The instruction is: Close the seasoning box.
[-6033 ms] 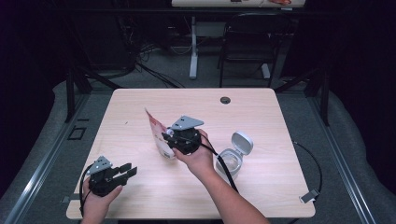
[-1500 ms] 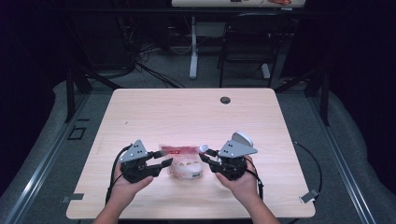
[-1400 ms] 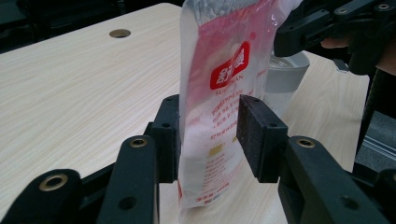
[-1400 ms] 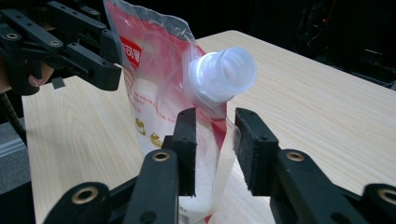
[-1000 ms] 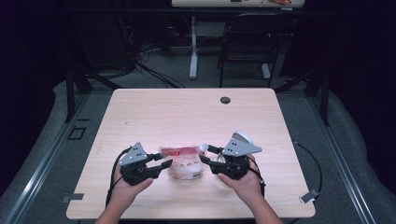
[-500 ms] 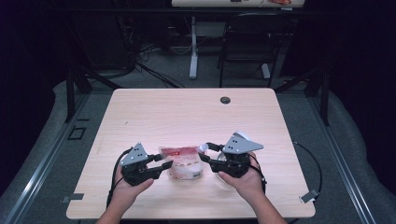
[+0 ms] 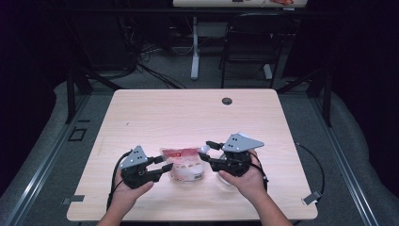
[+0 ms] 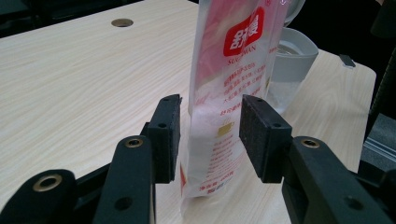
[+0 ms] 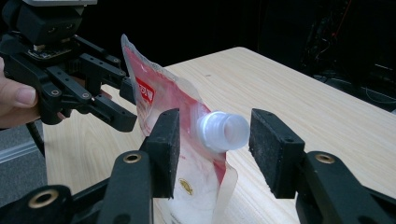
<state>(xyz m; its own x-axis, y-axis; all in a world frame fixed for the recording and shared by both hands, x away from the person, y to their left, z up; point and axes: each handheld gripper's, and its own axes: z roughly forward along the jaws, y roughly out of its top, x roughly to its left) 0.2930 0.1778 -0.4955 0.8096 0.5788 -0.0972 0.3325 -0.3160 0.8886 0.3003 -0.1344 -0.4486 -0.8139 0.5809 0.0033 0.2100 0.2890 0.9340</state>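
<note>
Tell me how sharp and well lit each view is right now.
High view: table evenly lit, surroundings dark, pouch small and soft. Left gripper view: pouch print sharp, container behind slightly blurred. Right gripper view: spout cap softly focused, background black.

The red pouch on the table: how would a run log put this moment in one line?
pouch: on table | left gripper: jaws opening, straddling pouch | right gripper: jaws opening around spout cap | clear container: behind pouch

Pale wooden table [image 7: 155, 113], with 1 round cable hole [image 7: 227, 100] far right. Near middle: red-and-white pouch [image 7: 184, 162]; clear plastic container [image 8: 290, 60] just right.
</note>
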